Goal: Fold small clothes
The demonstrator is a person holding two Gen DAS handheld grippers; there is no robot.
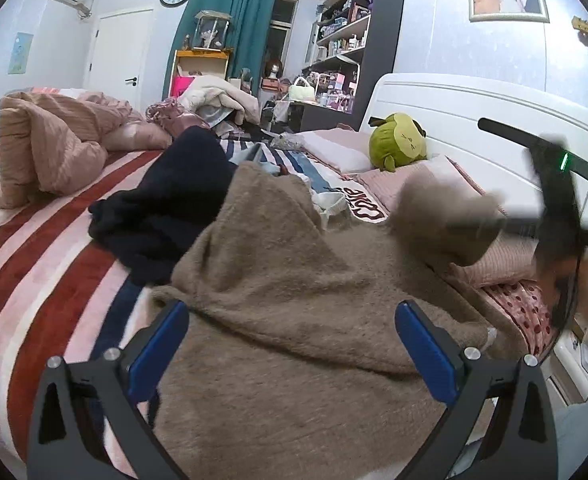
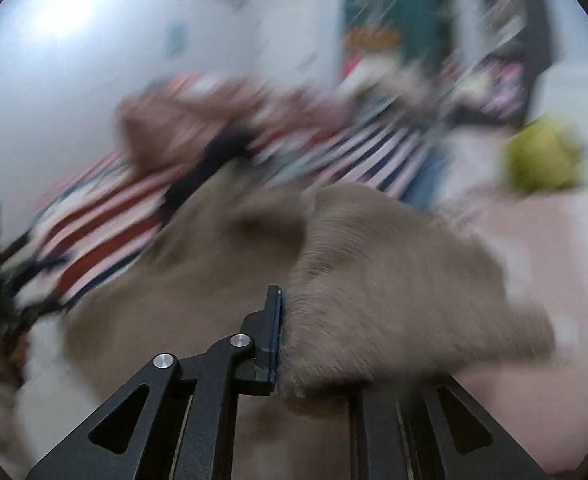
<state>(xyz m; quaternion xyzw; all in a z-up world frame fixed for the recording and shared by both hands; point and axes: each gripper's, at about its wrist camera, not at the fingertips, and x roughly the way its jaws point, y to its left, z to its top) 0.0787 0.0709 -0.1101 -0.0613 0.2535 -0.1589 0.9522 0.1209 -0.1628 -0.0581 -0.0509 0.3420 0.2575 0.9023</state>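
Observation:
A fuzzy taupe sweater [image 1: 294,300] lies spread on the striped bed, its body just beyond my left gripper [image 1: 294,344]. That gripper is open, with blue pads [image 1: 158,348] on either side of the cloth and nothing held. My right gripper [image 2: 284,336] is shut on a fold of the taupe sweater [image 2: 373,300] and lifts it off the bed. That view is blurred by motion. In the left wrist view the right gripper [image 1: 493,224] shows at the right, blurred, with the lifted sweater part [image 1: 441,216] hanging from it.
A dark navy garment [image 1: 166,208] lies on the striped blanket [image 1: 46,264] left of the sweater. A pink quilt [image 1: 50,148] is heaped at far left. A green plush toy [image 1: 397,146] sits on pillows by the white headboard [image 1: 473,120]. Shelves stand behind.

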